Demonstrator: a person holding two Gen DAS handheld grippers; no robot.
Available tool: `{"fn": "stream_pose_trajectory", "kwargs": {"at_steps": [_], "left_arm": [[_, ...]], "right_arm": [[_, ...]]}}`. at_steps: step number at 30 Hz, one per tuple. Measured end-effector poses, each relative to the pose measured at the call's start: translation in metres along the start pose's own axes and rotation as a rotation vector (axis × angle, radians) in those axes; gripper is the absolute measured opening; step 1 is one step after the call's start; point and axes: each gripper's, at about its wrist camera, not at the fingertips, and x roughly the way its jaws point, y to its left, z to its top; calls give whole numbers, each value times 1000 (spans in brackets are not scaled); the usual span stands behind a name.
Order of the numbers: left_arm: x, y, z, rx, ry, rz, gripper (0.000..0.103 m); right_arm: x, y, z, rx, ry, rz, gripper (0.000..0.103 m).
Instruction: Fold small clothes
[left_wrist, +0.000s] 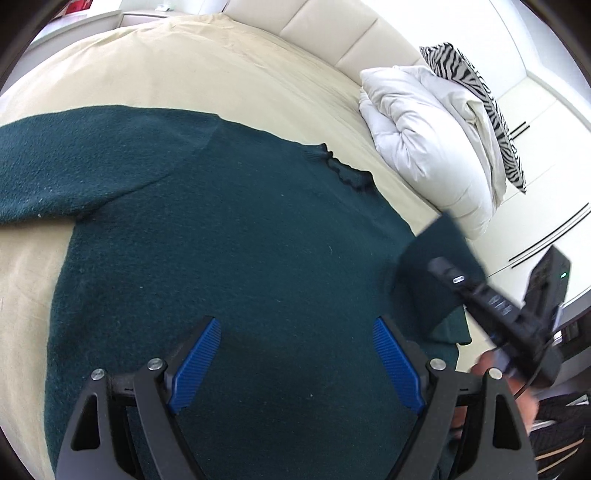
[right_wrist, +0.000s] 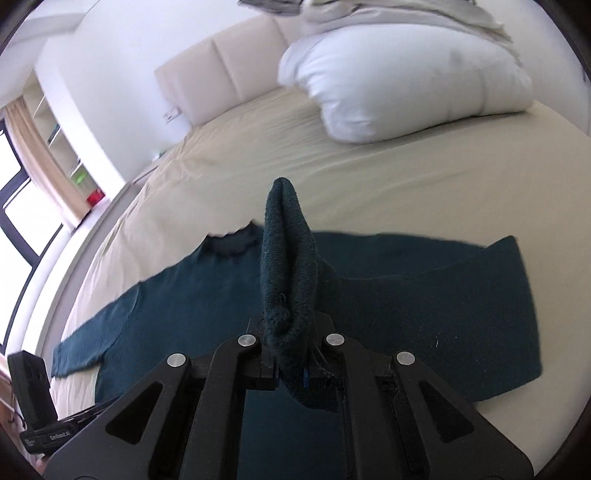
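A dark green knitted sweater (left_wrist: 229, 236) lies flat on the beige bed sheet (left_wrist: 207, 74), collar toward the headboard, one sleeve stretched to the left. My left gripper (left_wrist: 295, 354) is open and empty just above the sweater's body. My right gripper (right_wrist: 291, 354) is shut on a pinched fold of the sweater (right_wrist: 288, 266), held up off the bed. In the left wrist view the right gripper (left_wrist: 480, 291) lifts that part of the sweater (left_wrist: 439, 254) at the right.
A white pillow (left_wrist: 424, 136) and a zebra-print cushion (left_wrist: 476, 96) lie by the cream headboard (left_wrist: 332, 33). White wardrobe doors (left_wrist: 546, 155) stand at the right. A window with a curtain (right_wrist: 33, 147) is beyond the bed's far side.
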Motion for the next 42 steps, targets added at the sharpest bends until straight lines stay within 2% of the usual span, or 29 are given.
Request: {"fn": "stream_pose_trajectory", "kwargs": {"at_steps": [3, 4, 6, 7, 8, 10, 11, 15, 18, 20, 21, 23, 25, 27, 31, 34, 38, 42], "left_arm": [[5, 5, 5, -24, 8, -20, 87], [7, 4, 6, -25, 9, -24, 88], [12, -1, 9, -20, 8, -27, 90], [14, -5, 10, -16, 10, -31, 90], [19, -9, 11, -12, 15, -38, 90], [29, -20, 15, 6, 28, -41, 90], [35, -28, 16, 22, 36, -41, 88], [60, -59, 22, 100, 86, -32, 64], [87, -79, 24, 171, 129, 15, 53], [97, -88, 27, 207, 121, 53, 46], [101, -90, 28, 225, 115, 75, 37], [103, -91, 28, 239, 101, 107, 26], [102, -91, 27, 262, 92, 119, 22], [100, -92, 25, 285, 85, 125, 11], [86, -87, 27, 280, 41, 109, 10], [71, -81, 36, 268, -12, 102, 9], [55, -68, 48, 255, -62, 105, 9], [45, -47, 57, 224, -106, 109, 9]], "right_arm": [[41, 37, -26, -63, 66, 12, 12], [52, 43, -32, -90, 83, 3, 19], [64, 47, -51, -105, 129, 45, 43], [65, 44, -55, -84, 147, 73, 59], [62, 38, -57, -59, 140, 102, 66], [42, 31, -71, -27, 92, 119, 73], [29, 28, -86, -15, 77, 115, 73], [5, -25, -83, 113, 55, 121, 73], [-14, -72, -86, 258, 9, 132, 73], [-20, -103, -85, 384, -19, 169, 73], [-21, -118, -83, 428, -32, 180, 73], [-30, -130, -96, 466, -44, 186, 73], [-31, -139, -101, 467, -49, 183, 73], [-28, -141, -110, 466, -46, 183, 72], [-26, -146, -106, 463, -51, 175, 73], [-56, -123, -128, 449, -67, 169, 73], [-66, -129, -109, 426, -113, 127, 73], [-69, -145, -73, 385, -135, 34, 73]]}}
